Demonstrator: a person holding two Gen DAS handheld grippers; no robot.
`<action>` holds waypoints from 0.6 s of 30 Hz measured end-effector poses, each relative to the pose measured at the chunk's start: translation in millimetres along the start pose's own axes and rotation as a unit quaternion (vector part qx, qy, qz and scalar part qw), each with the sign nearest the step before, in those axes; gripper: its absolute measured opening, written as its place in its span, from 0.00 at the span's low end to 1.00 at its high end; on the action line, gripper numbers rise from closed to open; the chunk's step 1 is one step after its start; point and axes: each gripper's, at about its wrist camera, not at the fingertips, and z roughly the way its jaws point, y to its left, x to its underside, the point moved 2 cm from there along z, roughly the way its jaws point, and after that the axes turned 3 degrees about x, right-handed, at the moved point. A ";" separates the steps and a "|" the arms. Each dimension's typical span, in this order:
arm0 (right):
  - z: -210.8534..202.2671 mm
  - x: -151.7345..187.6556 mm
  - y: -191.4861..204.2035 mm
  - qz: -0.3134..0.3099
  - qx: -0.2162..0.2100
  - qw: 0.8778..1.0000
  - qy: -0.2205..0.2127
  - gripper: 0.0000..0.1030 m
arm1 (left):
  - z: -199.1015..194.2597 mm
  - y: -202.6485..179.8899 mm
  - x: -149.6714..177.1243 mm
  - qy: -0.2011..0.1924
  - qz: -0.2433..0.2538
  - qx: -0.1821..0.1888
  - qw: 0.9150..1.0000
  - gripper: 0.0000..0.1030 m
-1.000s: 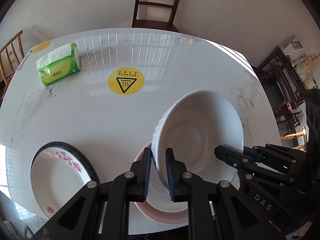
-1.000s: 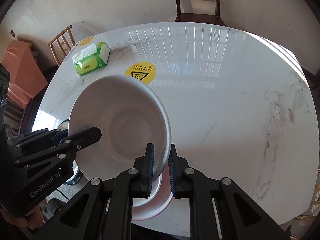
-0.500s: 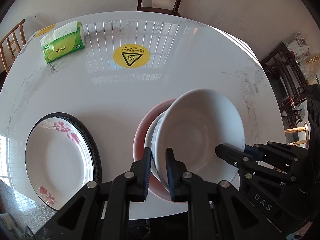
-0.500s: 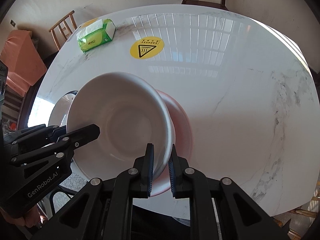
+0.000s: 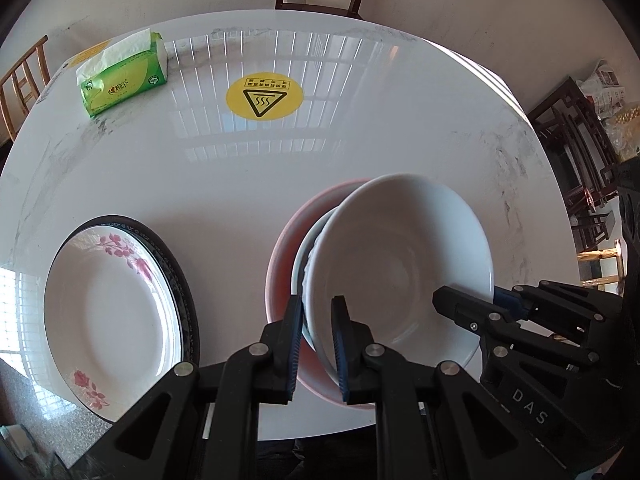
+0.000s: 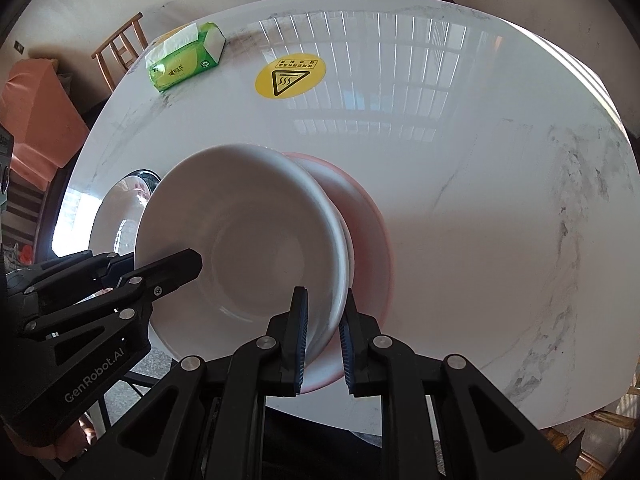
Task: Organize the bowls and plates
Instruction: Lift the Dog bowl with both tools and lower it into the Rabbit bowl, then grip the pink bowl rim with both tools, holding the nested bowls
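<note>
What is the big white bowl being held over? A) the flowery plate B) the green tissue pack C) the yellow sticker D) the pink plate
D: the big white bowl, gripped at its rim by the left gripper and the right gripper, sits above the pink plate, with a smaller white dish showing between them.

The bowl (image 5: 400, 264) sits over the plate (image 5: 280, 264) near the table's (image 5: 360, 128) near edge, perhaps atop a second bowl; another plate (image 5: 108, 312) lies left, tissue pack (image 5: 124, 80) far left.
</note>
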 end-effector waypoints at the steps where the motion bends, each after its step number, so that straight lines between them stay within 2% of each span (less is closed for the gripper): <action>1: 0.0 -0.5 0.1 -0.001 0.001 1.000 -0.001 0.16 | 0.7 0.4 0.0 0.000 0.000 0.000 1.000 0.14; 10: 0.4 0.8 4.2 -0.003 -0.005 1.000 -0.009 0.26 | 0.2 1.4 2.7 -0.007 -0.004 -0.002 1.000 0.14; 18: -0.9 3.0 -0.9 0.010 -0.021 1.000 -0.016 0.29 | -11.0 6.3 2.2 -0.030 -0.009 0.012 0.999 0.14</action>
